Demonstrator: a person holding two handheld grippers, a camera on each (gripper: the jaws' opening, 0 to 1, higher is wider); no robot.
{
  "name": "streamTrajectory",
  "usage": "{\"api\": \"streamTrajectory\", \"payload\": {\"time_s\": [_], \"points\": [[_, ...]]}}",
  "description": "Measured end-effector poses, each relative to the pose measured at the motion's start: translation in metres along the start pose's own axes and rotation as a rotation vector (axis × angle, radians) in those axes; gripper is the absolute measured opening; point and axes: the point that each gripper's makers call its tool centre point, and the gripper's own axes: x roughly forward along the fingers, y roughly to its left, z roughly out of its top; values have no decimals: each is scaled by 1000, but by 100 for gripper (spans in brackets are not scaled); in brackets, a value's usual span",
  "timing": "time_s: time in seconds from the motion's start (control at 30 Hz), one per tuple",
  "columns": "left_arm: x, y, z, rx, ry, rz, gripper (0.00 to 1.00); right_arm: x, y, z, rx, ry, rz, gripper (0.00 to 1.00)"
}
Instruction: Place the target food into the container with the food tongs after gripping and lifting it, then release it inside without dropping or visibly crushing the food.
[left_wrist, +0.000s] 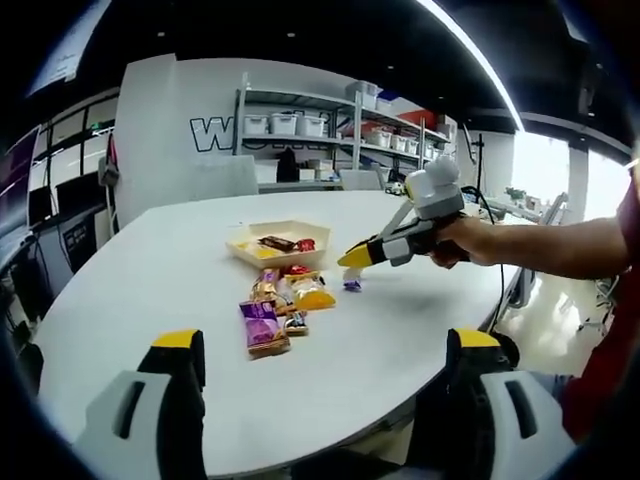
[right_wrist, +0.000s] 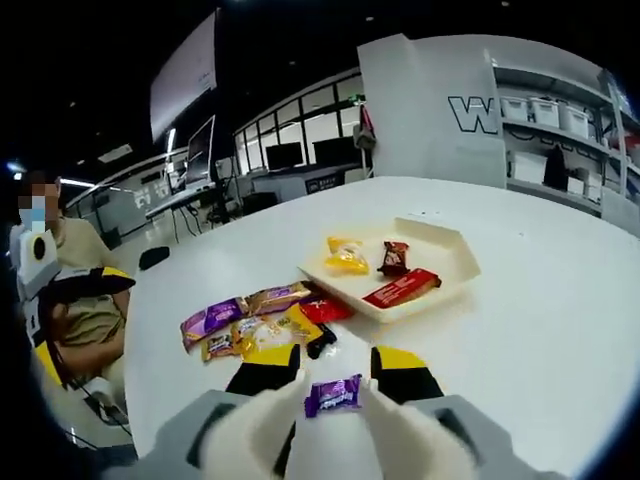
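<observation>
My right gripper (right_wrist: 334, 378) is shut on a small purple wrapped candy (right_wrist: 333, 396), pinched between its white tong tips just above the white table (right_wrist: 540, 330). In the left gripper view that same right gripper (left_wrist: 352, 264) hangs to the right of the snack pile with the purple candy (left_wrist: 352, 285) under its yellow tip. The cream tray (right_wrist: 445, 245) lies ahead and slightly right, with a yellow packet (right_wrist: 347, 257), a brown sweet (right_wrist: 395, 257) and a red bar (right_wrist: 402, 288) in it. My left gripper (left_wrist: 325, 345) stands open near the table's front edge, nothing between its jaws.
A pile of loose snacks (left_wrist: 280, 305) lies in front of the tray (left_wrist: 246, 249), among them a purple packet (right_wrist: 210, 320). A person (right_wrist: 70, 280) sits at the table's far left. Shelves with white bins (left_wrist: 300, 125) stand behind the table.
</observation>
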Motion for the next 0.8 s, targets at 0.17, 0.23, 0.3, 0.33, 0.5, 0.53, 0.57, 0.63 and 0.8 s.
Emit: {"api": "streamTrajectory", "payload": {"time_s": [0.17, 0.23, 0.3, 0.33, 0.5, 0.53, 0.57, 0.63, 0.8], "points": [[-2, 1, 1, -1, -1, 5, 98, 0, -1, 0, 1, -5, -3, 23], [-2, 2, 1, -1, -3, 8, 98, -1, 0, -1, -3, -6, -1, 23], [-3, 2, 2, -4, -4, 8, 98, -1, 1, -1, -8, -11, -1, 23], [-3, 2, 2, 0, -3, 9, 98, -2, 1, -2, -8, -14, 0, 23], [-2, 1, -2, 1, 7, 7, 98, -2, 1, -3, -11, -28, -6, 23], [-2, 1, -2, 2, 7, 7, 98, -2, 2, -3, -15, -28, -7, 23], [-2, 1, -2, 1, 7, 7, 98, -2, 1, -3, -20, -27, -9, 23], [-3, 1, -2, -2, 6, 6, 98, -2, 2, -4, -25, -24, -13, 22], [-3, 2, -4, -8, 5, 9, 98, -4, 6, -7, -97, -29, -24, 19]]}}
